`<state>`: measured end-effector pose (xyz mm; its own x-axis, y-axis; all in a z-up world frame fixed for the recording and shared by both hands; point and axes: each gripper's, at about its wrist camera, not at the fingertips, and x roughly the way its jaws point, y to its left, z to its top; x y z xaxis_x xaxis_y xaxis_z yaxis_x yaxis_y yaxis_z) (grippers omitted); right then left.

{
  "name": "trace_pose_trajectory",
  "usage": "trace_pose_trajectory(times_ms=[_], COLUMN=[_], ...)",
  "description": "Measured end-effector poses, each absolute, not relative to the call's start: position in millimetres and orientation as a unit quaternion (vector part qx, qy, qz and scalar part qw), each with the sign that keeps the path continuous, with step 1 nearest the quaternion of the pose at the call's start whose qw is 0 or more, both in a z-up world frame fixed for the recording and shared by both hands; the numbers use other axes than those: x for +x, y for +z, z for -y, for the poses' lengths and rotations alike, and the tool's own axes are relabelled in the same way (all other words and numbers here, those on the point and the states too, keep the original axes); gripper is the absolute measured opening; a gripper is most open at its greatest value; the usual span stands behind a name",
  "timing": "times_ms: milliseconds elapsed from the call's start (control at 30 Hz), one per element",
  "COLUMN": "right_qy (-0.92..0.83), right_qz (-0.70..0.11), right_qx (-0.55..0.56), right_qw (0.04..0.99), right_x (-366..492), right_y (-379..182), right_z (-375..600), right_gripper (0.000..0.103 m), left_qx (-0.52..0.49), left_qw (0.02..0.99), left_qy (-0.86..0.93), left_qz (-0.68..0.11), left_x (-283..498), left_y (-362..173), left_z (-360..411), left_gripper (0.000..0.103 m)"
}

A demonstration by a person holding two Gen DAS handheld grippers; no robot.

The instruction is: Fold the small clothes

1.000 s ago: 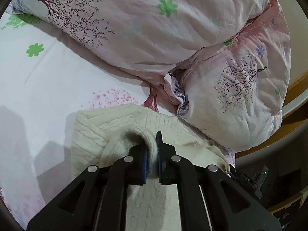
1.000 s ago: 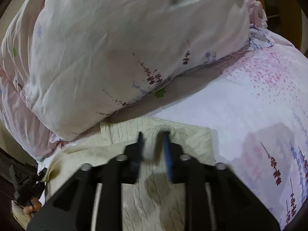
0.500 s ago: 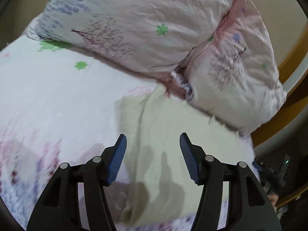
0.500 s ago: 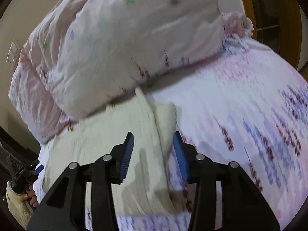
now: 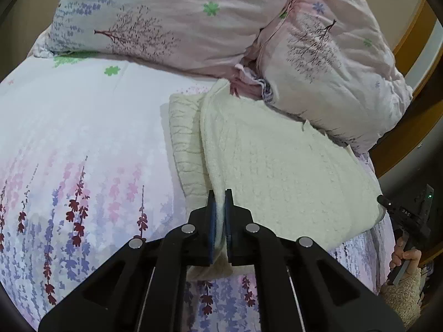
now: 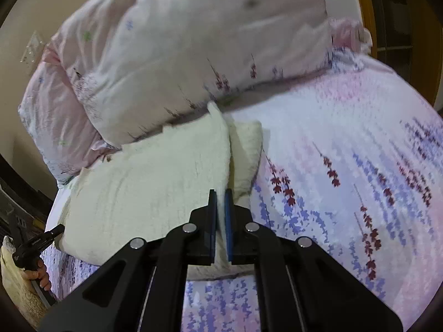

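A cream knitted garment (image 5: 282,171) lies partly folded on the floral bed sheet, up against the pillows. My left gripper (image 5: 218,202) is shut on the near edge of its upper layer, which rises in a ridge away from the fingers. A narrower cable-knit layer (image 5: 182,144) shows beside the ridge on the left. In the right wrist view the same garment (image 6: 155,182) lies left of centre. My right gripper (image 6: 220,202) is shut on its near edge, with a narrower fold (image 6: 243,149) to the right.
Two large pink floral pillows (image 5: 177,16) (image 6: 177,55) lie behind the garment. The floral sheet (image 5: 69,144) (image 6: 346,171) spreads around it. A wooden bed frame (image 5: 409,127) runs along the edge. The other hand's gripper handle (image 5: 407,221) (image 6: 33,246) shows at each view's edge.
Both grippers were open above the garment half a second ago. Both have now shut on its near edge. One second ago the left was shut on cloth close to the pillows.
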<state>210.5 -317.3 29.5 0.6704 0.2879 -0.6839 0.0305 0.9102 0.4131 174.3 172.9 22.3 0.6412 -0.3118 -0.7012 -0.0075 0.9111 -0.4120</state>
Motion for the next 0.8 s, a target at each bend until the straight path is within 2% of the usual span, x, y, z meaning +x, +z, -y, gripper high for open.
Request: trace_pose_trajectory(times_ms=[267,500,567,633,667,733,800], right_qy=[0.074,0.019,0.014,0.012,0.012,0.012,0.014], right_qz=[-0.377,-0.461,-0.46,-0.457,-0.453,-0.436,-0.424], right_qx=[0.189,0.179,0.177,0.182,0.189,0.205,0.219], right_qw=[0.903,0.869,0.87,0.871,0.871,0.876,0.879], right_x=[187.0,195.5,195.8,196.4,197.0,198.8,205.6], right_y=[46.3,-2.7,-1.1,5.3,8.0,15.8,23.0], right_z=[317.7,324.8,324.3,327.6,330.4,337.2,341.3], right_gripper=[0.005,0.006,0.013,0.029,0.032,0.035,0.035], left_qx=[-0.203,-0.22,-0.217,-0.211,-0.209,-0.21,-0.205], left_qw=[0.884,0.868,0.868,0.87,0.87,0.872,0.881], left_qy=[-0.11,-0.096,-0.096,-0.097,-0.097,-0.096,-0.084], left_qz=[-0.407,-0.435,-0.436,-0.435,-0.436,-0.433,-0.417], left_x=[156.9,156.8,158.1,158.7,158.7,158.4,157.9], left_y=[33.8,9.7,9.1,11.9,14.2,18.6,27.4], left_z=[-182.9,-193.4,-191.4,-189.7,-189.2,-190.1,-190.8], left_gripper=[0.004,0.004,0.004,0.004,0.005,0.011,0.026])
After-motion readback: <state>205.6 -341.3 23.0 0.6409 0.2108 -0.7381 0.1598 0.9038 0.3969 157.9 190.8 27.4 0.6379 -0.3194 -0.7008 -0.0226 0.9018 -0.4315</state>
